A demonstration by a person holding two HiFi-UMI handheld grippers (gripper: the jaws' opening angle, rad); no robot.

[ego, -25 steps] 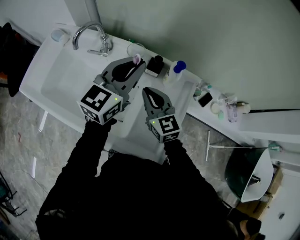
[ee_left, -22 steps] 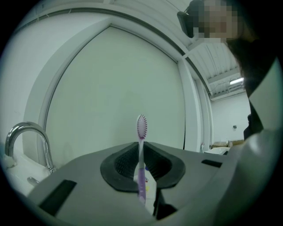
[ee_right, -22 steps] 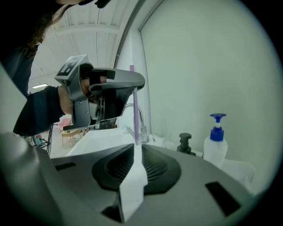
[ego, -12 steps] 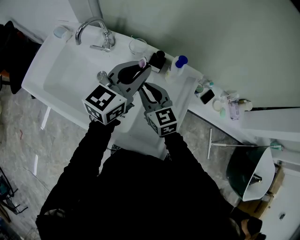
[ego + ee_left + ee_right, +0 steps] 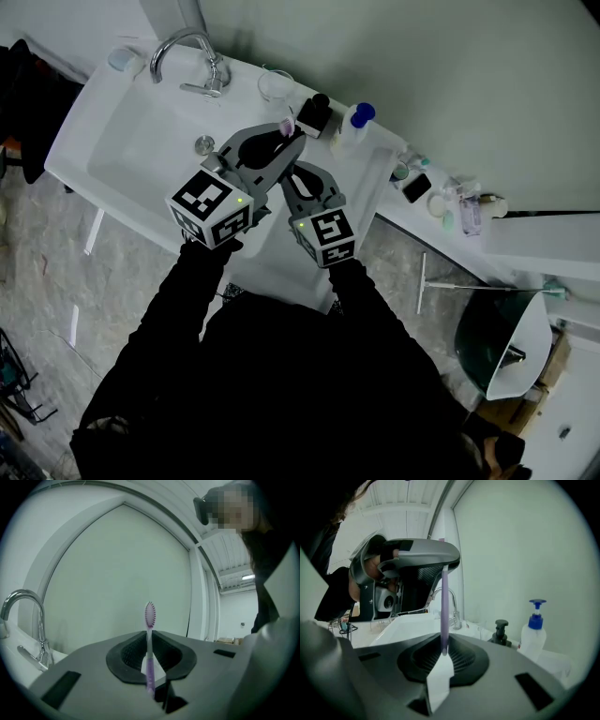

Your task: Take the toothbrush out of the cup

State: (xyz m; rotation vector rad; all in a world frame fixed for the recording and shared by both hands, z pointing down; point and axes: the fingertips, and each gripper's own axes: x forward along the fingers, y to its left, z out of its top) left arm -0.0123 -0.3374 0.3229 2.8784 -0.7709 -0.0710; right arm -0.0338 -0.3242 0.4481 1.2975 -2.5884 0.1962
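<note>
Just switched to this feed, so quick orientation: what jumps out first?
A purple toothbrush stands upright, clamped in the left gripper, bristles up, over the white sink. Its handle end hangs at the right gripper, just below; a grip there is unclear.

In the head view the left gripper (image 5: 289,139) covers the handle of the toothbrush (image 5: 286,124).

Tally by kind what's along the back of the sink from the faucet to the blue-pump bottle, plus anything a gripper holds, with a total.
Faucet: 1
Clear cup: 1
Pump bottles: 2, black pump bottle and white bottle with blue pump
Toothbrush: 1, in the left gripper
Total: 5
</note>
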